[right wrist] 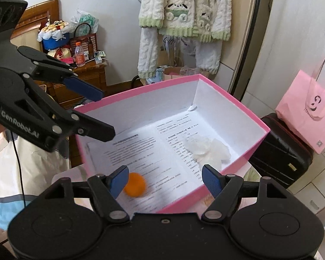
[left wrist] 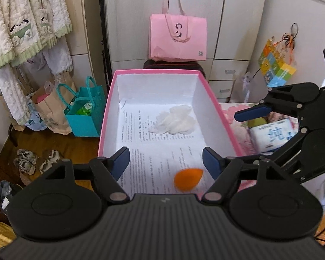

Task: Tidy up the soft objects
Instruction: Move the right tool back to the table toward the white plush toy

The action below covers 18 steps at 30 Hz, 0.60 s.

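While my left gripper [left wrist: 165, 162] & right gripper [right wrist: 165, 178] both hung wide apart w/ nothing held, the big pink cardboard box [left wrist: 212, 91] already held the crumpled white tissue wad [left wrist: 175, 120] & small orange egg-shaped sponge [left wrist: 188, 179]; tissue pack [left wrist: 270, 135] was left outside.

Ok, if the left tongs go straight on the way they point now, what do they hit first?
Probably the printed paper lining the pink box. The left tongs stand open over it, the orange sponge below that line and the white wad further back. Depth is unclear.
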Each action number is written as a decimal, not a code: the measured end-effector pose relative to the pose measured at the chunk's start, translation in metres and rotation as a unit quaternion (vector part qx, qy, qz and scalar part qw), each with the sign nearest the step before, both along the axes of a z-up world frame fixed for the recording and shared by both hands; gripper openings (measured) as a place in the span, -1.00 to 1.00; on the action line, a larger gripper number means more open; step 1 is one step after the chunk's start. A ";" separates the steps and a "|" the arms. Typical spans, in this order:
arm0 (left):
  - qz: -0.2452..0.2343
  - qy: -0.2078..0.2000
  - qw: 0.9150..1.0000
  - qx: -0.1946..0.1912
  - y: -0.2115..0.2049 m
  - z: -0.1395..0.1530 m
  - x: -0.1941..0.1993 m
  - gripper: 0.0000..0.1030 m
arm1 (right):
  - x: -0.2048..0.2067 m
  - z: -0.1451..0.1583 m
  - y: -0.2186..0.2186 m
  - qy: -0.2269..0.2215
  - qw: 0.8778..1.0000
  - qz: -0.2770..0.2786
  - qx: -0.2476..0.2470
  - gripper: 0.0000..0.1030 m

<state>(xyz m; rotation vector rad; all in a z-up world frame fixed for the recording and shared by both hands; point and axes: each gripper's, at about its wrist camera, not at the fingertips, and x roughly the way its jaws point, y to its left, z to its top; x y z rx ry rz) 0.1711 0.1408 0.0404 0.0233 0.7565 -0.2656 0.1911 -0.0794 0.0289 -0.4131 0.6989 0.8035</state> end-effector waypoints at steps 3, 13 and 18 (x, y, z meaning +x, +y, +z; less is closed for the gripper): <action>-0.006 -0.006 1.000 -0.002 -0.002 0.007 -0.016 0.48 | -0.019 0.008 -0.003 -0.014 1.000 -0.005 -0.008 0.56; -0.060 -0.014 0.998 -0.002 -0.028 0.026 -0.069 0.54 | -0.076 0.030 -0.035 -0.027 0.999 -0.022 0.007 0.58; -0.097 -0.027 0.995 0.018 -0.053 0.029 -0.096 0.64 | -0.112 0.035 -0.067 -0.036 0.999 -0.035 0.009 0.61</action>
